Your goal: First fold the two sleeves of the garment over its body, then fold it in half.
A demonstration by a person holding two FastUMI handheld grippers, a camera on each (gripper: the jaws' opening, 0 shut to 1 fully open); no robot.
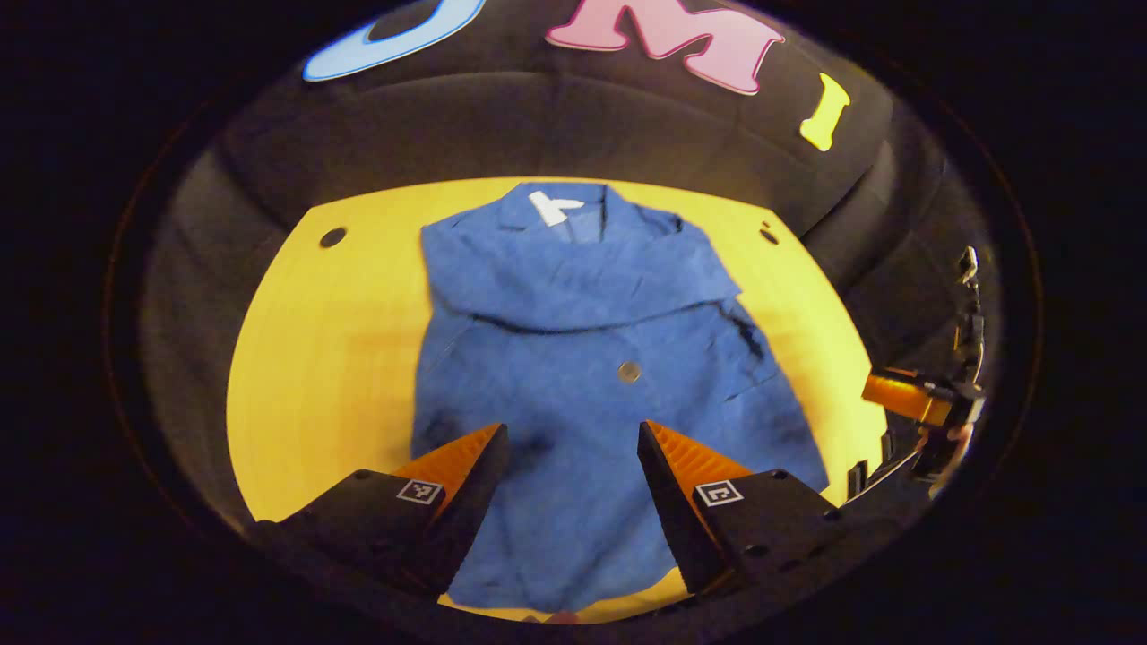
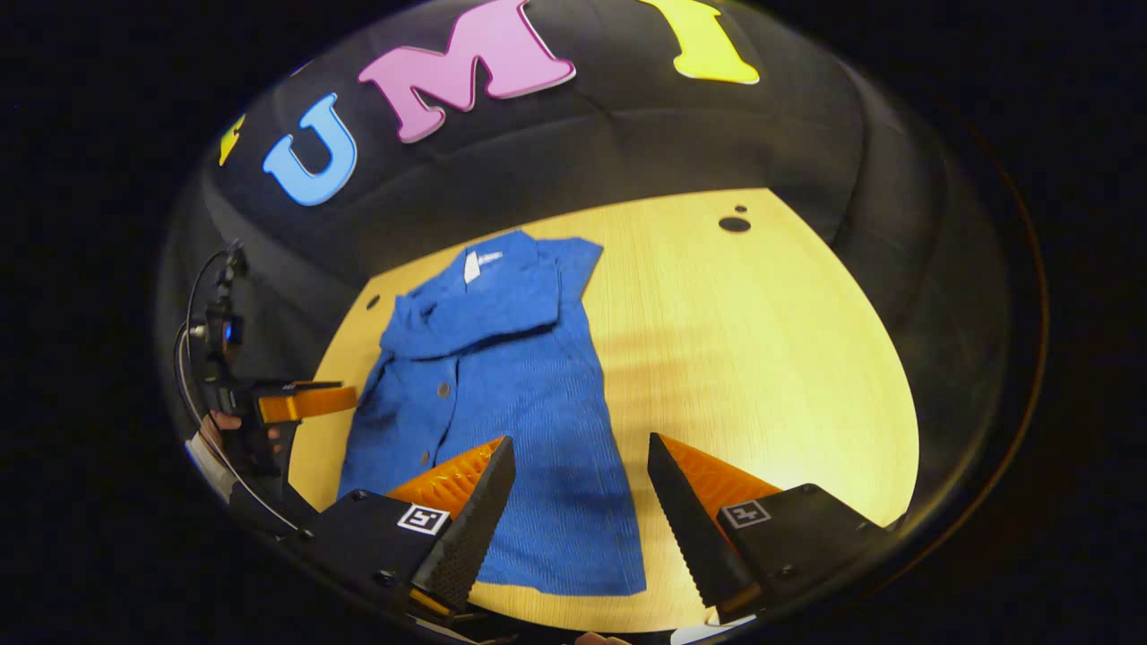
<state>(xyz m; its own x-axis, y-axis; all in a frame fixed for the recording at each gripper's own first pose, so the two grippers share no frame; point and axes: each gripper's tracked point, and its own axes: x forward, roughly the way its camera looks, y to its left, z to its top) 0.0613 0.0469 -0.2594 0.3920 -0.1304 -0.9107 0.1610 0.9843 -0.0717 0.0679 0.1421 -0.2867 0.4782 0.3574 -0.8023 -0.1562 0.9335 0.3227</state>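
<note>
A blue button-up garment (image 1: 573, 358) lies flat on the yellow table (image 1: 332, 358), collar and white label (image 1: 554, 206) at the far end. Both sleeves are folded across its chest. My left gripper (image 1: 573, 439) hovers open above the lower half of the garment, nothing between its fingers. In the right gripper view the garment (image 2: 502, 385) lies left of centre, and my right gripper (image 2: 581, 443) stands open over its lower right part near the hem. The right gripper (image 1: 923, 403) also shows off the table's right edge, and the left gripper (image 2: 278, 408) at the garment's left side, held by a hand.
The table (image 2: 771, 358) has bare wood to the right of the garment and a narrower strip on its left. Small round holes (image 1: 332, 237) (image 2: 734, 224) sit near the far corners. Black cloth walls close in the table at the back and sides.
</note>
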